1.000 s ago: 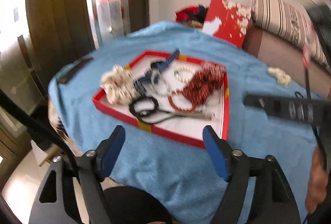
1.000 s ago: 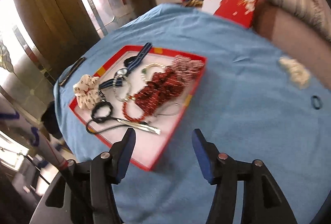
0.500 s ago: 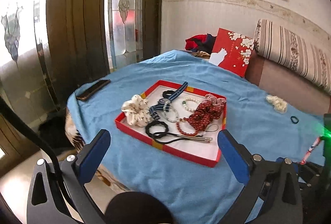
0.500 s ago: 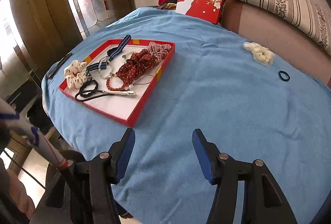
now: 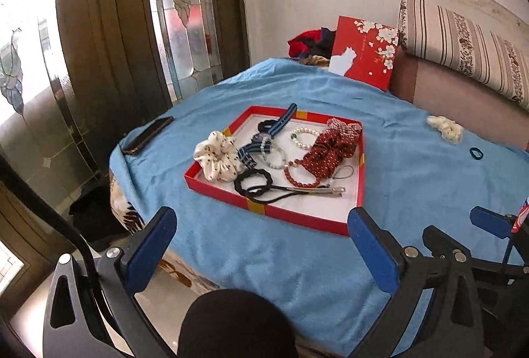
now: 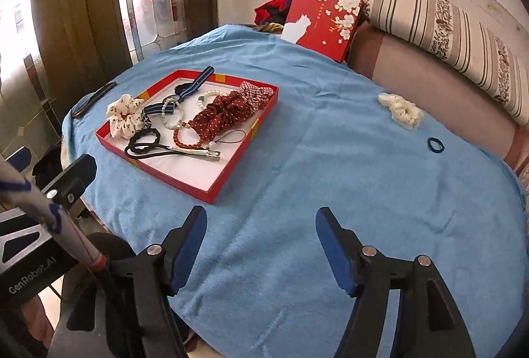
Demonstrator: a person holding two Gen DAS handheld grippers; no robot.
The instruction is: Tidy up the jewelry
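Note:
A shallow red tray (image 5: 297, 220) (image 6: 231, 178) lies on the blue tablecloth and holds a white dotted scrunchie (image 5: 216, 159), a dark red scrunchie (image 5: 334, 149), a striped strap (image 5: 264, 139), bead bracelets (image 5: 302, 139), a black hair tie (image 5: 253, 181) and a metal clip (image 5: 317, 191). A cream scrunchie (image 6: 401, 110) (image 5: 444, 128) and a small dark hair tie (image 6: 435, 144) (image 5: 476, 153) lie loose on the cloth to the right. My left gripper (image 5: 263, 245) is open and empty before the tray's near edge. My right gripper (image 6: 261, 247) is open and empty over the cloth right of the tray.
A black phone (image 5: 148, 135) lies at the table's left edge. A red flowered box lid (image 5: 363, 50) leans at the back beside a striped sofa cushion (image 5: 463, 50). A glass door (image 5: 185, 11) stands behind on the left. The table edge drops off near both grippers.
Both grippers have pulled back and up from the table, so the tray looks smaller. The left gripper's jaws have opened wider. The tray's contents have not moved.

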